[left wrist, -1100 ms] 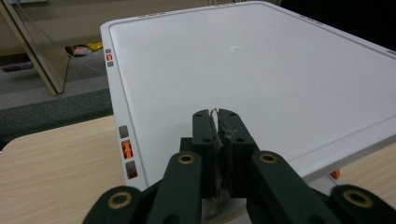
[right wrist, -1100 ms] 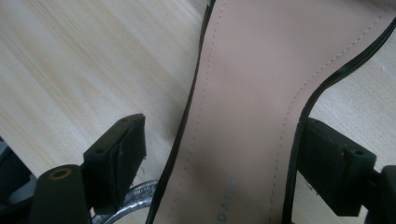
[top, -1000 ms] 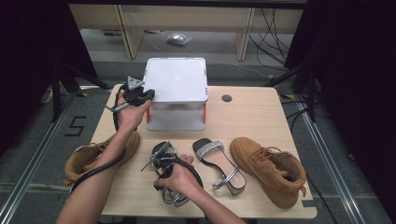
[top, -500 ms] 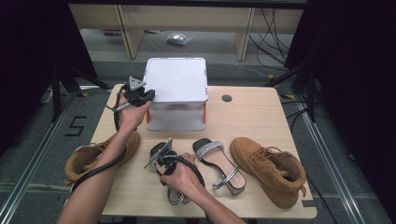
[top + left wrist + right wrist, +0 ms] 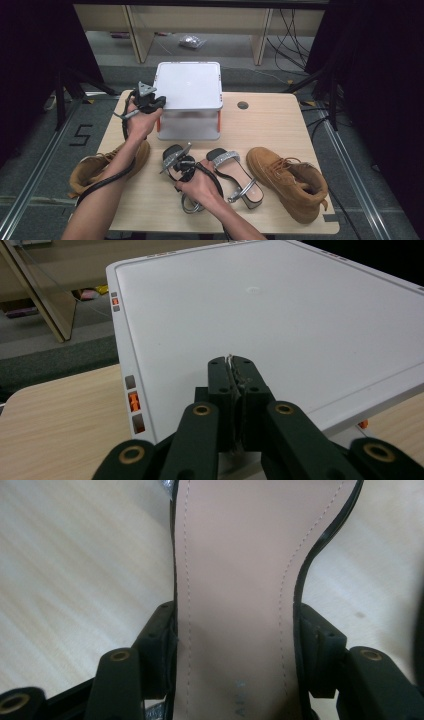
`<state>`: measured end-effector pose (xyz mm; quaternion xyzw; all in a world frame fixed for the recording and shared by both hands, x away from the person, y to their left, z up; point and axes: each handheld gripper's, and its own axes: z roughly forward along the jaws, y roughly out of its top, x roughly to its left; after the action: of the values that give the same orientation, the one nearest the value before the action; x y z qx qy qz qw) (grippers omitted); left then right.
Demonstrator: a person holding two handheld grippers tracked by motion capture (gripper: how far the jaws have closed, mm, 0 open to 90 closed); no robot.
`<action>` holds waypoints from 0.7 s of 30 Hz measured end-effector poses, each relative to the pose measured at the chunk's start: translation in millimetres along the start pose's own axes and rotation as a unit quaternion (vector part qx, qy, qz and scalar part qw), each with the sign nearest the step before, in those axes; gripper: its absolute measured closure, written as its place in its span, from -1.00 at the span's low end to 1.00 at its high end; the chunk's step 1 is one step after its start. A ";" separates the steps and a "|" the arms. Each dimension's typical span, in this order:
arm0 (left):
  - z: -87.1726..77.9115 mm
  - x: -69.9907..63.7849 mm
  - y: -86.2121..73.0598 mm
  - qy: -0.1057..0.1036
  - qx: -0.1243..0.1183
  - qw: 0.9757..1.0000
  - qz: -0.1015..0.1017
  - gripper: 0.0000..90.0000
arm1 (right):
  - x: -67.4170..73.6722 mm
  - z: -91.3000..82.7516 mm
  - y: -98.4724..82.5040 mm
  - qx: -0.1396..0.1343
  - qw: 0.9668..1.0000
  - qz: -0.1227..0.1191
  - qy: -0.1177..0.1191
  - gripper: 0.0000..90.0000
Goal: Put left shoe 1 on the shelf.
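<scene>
A black sandal with a beige insole lies on the wooden table, in front of the person. My right gripper has just been closing and is now shut on it. Its pads press the insole's two edges. From above, that gripper covers the sandal. A matching sandal with a silver strap lies just to its right. My left gripper is shut, and its tips hover over the left edge of a white box's lid. In the high view it sits beside the box.
One tan boot lies at the table's left edge under the left forearm, and another tan boot at the right front. A round cable hole is behind the box. Cables trail from both grippers.
The right hand has shifted slightly over the left sandal. The left hand has stayed by the box.
</scene>
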<state>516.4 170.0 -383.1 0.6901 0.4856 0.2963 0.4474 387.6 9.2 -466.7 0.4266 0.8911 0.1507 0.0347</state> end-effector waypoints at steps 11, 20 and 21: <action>0.6 -0.3 1.1 0.001 0.003 1.000 -0.002 0.94 | -21.9 -14.4 32.8 -0.045 0.999 0.023 -0.016 -0.03; 0.4 1.6 1.9 -0.003 0.007 1.000 -0.008 0.95 | -32.6 -6.4 74.4 -0.071 0.996 0.037 -0.038 -0.03; 0.4 1.6 1.9 -0.004 0.007 1.000 -0.008 0.95 | -33.4 -3.7 78.9 -0.073 0.996 0.042 -0.033 -0.03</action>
<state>518.1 171.1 -381.6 0.6906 0.4915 0.2867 0.4463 467.3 29.2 -441.9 0.4652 0.8572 0.2024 0.0889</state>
